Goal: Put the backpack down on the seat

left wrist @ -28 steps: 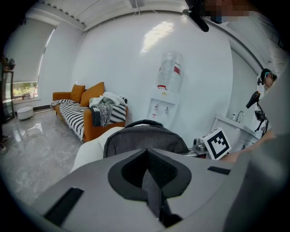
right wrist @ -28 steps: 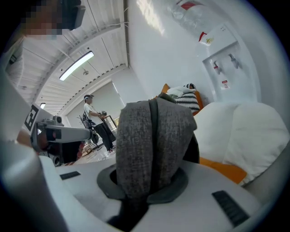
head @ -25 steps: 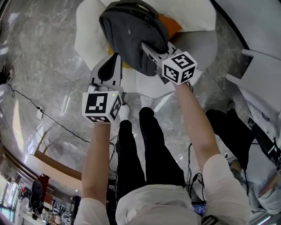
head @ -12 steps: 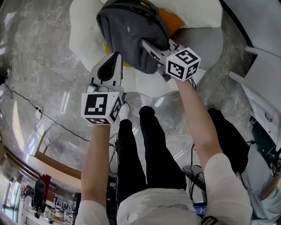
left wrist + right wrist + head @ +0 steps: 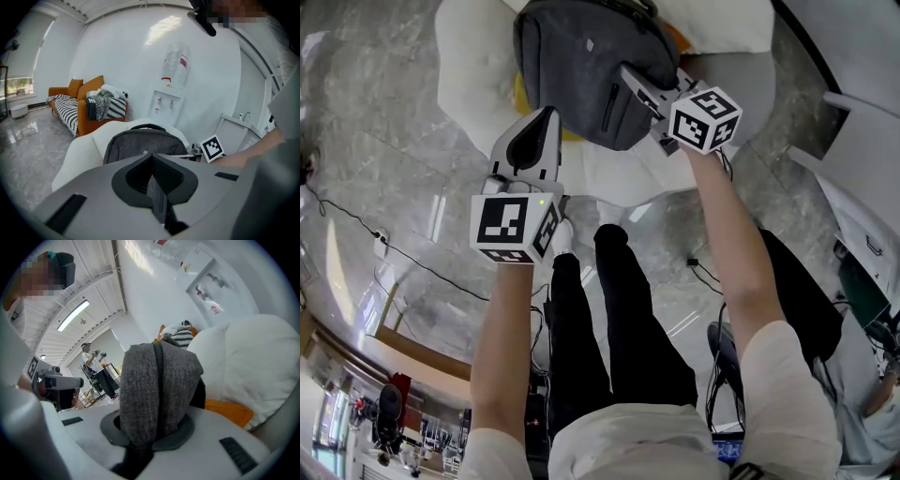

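Observation:
The dark grey backpack [image 5: 586, 66] is over the white padded seat [image 5: 473, 103] at the top of the head view. My right gripper [image 5: 645, 92] is shut on a fold of the backpack's near side. In the right gripper view that grey fabric [image 5: 157, 385] fills the gap between the jaws. I cannot tell whether the backpack rests on the seat or hangs just above it. My left gripper [image 5: 534, 145] is lower left of the backpack, apart from it, jaws shut with nothing in them. In the left gripper view the backpack [image 5: 140, 143] stands straight ahead.
An orange cushion [image 5: 675, 39] lies on the seat behind the backpack. The floor is grey marble [image 5: 384, 141] with a cable across it. My legs [image 5: 609, 319] stand just before the seat. An orange sofa [image 5: 79, 110] and a water dispenser [image 5: 172, 89] stand by the far wall.
My right gripper has carried the backpack a little farther over the seat, up and to the right in the head view. The left gripper has stayed about where it was.

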{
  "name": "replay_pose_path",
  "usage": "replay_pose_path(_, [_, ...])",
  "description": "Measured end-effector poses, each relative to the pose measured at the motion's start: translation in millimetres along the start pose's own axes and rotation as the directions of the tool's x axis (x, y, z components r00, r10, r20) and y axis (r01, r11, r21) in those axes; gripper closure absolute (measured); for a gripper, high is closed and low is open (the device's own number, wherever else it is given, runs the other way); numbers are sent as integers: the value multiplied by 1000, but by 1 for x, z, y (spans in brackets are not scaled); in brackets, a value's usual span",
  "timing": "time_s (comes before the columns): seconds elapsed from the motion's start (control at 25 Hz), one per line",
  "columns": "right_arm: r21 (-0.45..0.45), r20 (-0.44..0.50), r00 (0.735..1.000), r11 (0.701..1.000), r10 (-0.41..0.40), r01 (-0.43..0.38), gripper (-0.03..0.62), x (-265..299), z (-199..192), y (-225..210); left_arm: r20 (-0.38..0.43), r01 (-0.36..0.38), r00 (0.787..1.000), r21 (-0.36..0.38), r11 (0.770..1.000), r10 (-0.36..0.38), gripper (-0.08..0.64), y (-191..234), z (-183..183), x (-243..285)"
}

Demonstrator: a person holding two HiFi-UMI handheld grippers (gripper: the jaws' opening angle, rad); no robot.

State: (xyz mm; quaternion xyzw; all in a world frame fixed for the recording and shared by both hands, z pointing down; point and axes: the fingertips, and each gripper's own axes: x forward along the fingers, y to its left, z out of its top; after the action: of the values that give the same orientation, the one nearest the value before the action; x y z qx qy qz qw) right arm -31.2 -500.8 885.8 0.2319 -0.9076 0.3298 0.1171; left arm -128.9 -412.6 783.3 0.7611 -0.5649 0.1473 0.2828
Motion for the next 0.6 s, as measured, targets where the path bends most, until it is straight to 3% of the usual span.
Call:
replay_pose_path(0.2, [-20,-1,997,997,-74,74,520,0,-2,-27,-5,18,1000,10,1000,-17,543,-6,5,9])
replay_pose_path(0.6, [116,-19,973,966,-229,230,493,-19,-20,-99,-24,43,999,18,999,-42,543,-22,3,24])
